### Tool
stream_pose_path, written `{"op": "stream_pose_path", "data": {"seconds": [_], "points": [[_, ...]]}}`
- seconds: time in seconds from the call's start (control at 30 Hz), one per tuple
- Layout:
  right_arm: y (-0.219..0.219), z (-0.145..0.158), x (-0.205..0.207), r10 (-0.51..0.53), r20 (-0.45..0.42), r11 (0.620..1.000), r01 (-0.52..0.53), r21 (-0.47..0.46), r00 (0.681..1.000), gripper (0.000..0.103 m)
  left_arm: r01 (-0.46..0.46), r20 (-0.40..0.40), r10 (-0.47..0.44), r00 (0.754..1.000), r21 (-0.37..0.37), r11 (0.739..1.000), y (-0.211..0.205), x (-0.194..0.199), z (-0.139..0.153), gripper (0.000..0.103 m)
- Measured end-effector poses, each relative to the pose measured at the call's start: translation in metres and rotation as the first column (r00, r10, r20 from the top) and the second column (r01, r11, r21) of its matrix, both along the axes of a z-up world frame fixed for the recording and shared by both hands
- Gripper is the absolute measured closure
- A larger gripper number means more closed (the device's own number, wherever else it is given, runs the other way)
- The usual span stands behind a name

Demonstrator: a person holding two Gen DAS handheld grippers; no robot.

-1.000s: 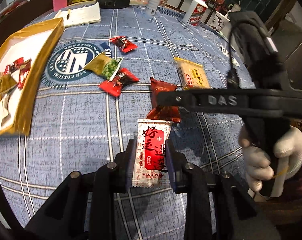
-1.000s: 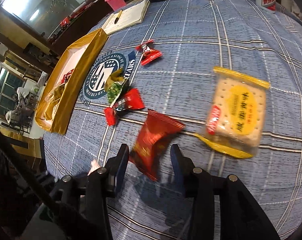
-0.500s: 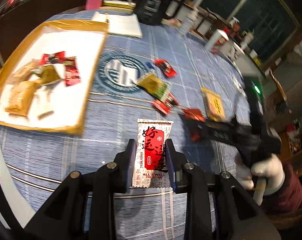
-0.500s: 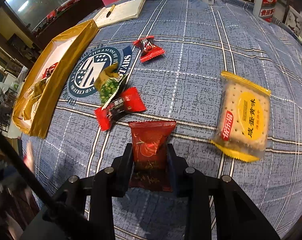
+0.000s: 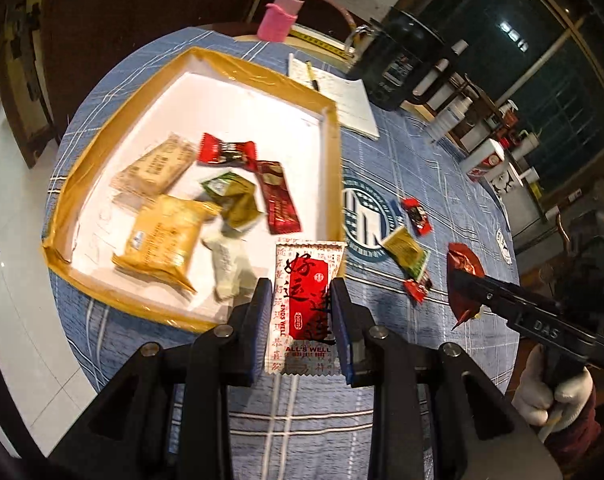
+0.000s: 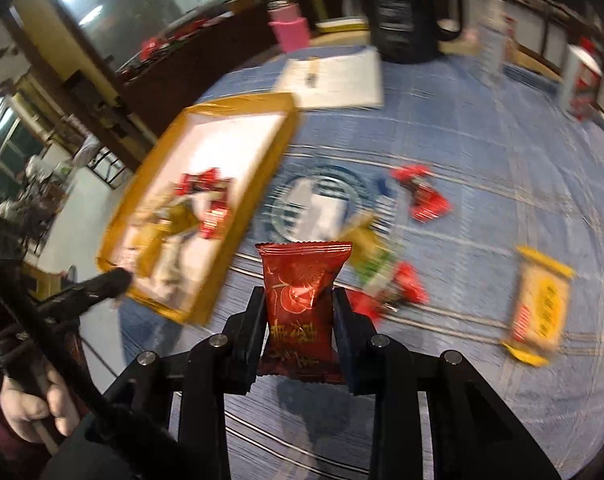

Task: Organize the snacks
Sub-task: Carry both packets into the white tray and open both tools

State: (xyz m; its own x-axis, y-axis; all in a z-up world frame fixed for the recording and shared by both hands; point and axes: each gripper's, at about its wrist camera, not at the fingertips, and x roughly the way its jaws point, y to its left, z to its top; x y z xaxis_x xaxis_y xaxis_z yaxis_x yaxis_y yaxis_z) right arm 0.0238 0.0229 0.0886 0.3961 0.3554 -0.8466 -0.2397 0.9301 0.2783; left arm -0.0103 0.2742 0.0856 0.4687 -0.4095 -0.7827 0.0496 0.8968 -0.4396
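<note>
My left gripper (image 5: 300, 300) is shut on a white-and-red snack packet (image 5: 303, 306), held above the near right corner of the gold-rimmed white tray (image 5: 329, 152). The tray holds several snacks: yellow cracker packs, red bars, a green packet. My right gripper (image 6: 300, 308) is shut on a dark red snack packet (image 6: 300, 292), lifted off the blue checked cloth; it also shows in the left wrist view as the red packet (image 5: 463, 270) in the black right gripper (image 5: 459, 280). The tray (image 6: 280, 144) lies ahead to the left in the right wrist view.
Loose on the cloth: a red candy (image 6: 421, 196), a green packet (image 5: 405, 252), a small red packet (image 6: 407, 284), a yellow cracker pack (image 6: 539, 308). A notebook (image 5: 341, 96), black kettle (image 5: 397, 64), pink bottle (image 5: 280, 20) and bottles stand at the far side. A gloved hand (image 5: 549, 384) is at right.
Both grippers carried their packets left toward the tray. The right gripper closed on the dark red packet and lifted it off the cloth. The left gripper now hangs over the tray's corner.
</note>
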Motion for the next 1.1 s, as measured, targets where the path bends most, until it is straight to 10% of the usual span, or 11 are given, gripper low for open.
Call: {"op": "stream_pose_path", "data": {"seconds": [0.57, 0.83, 1.1], "points": [[0.120, -0.019, 0.051, 0.098, -0.018, 0.993, -0.099, -0.066, 0.995, 0.071, -0.037, -0.069, 0.032, 0.997, -0.078, 0.996, 0.040, 0.030, -0.029, 0.072], [0.130, -0.031, 0.061, 0.105, -0.019, 0.990, -0.107, -0.092, 0.994, 0.069, -0.082, -0.022, 0.081, 0.997, -0.088, 0.993, 0.054, 0.021, -0.009, 0.034], [0.110, -0.015, 0.055, 0.088, 0.006, 0.995, -0.088, -0.043, 0.996, 0.069, -0.082, -0.007, 0.082, 0.997, -0.163, 0.983, 0.048, 0.012, 0.000, 0.031]]}}
